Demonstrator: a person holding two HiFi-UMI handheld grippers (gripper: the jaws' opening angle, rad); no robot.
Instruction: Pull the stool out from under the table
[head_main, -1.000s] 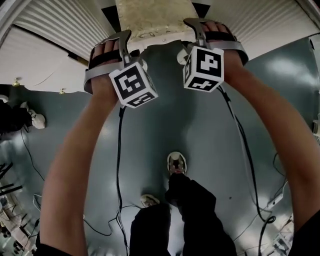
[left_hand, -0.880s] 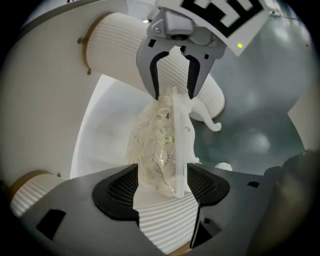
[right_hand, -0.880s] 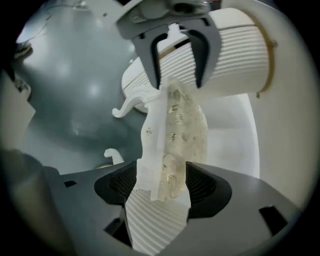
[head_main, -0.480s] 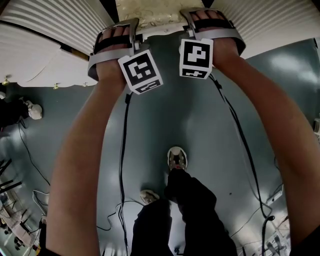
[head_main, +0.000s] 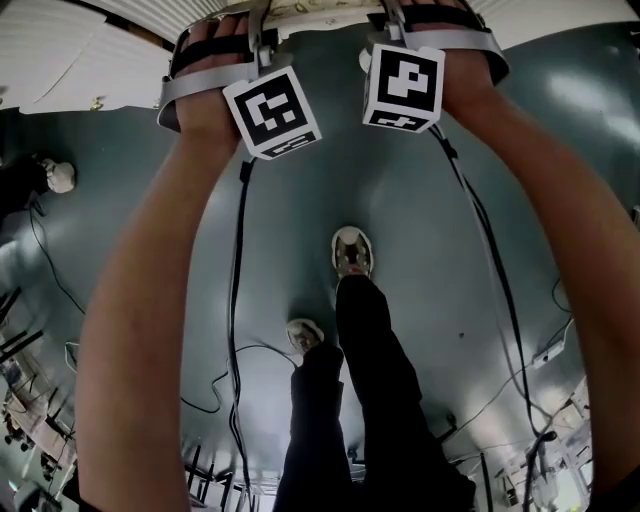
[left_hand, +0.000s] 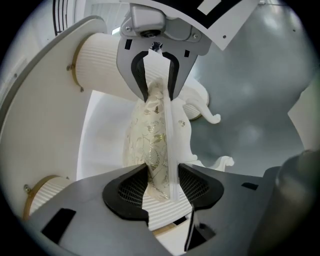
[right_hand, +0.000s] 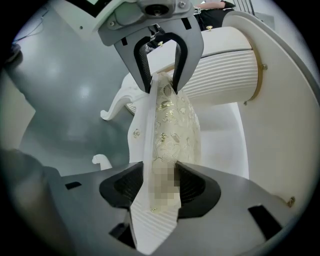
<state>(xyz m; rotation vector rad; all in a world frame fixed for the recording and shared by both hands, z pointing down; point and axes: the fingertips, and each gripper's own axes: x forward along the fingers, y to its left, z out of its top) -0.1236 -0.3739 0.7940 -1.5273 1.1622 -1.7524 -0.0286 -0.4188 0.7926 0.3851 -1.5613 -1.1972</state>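
Left gripper view: left tongs (left_hand: 161, 182), likewise right tongs (right_hand: 160, 187), closing on stool (left_hand: 184, 131) seat edge; cushion (left_hand: 149, 135) likely soft, rim (left_hand: 168, 145) stiff, better hold.

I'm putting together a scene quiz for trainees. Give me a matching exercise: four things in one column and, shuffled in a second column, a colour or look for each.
Things:
1. stool cushion
2. table leg
3. floor
4. cable

Looks:
A. glossy grey-blue
B. white and ribbed
C. thin and black
D. cream with a gold leaf pattern

Pairs: 1-D, 2-B, 3-A, 4-C.
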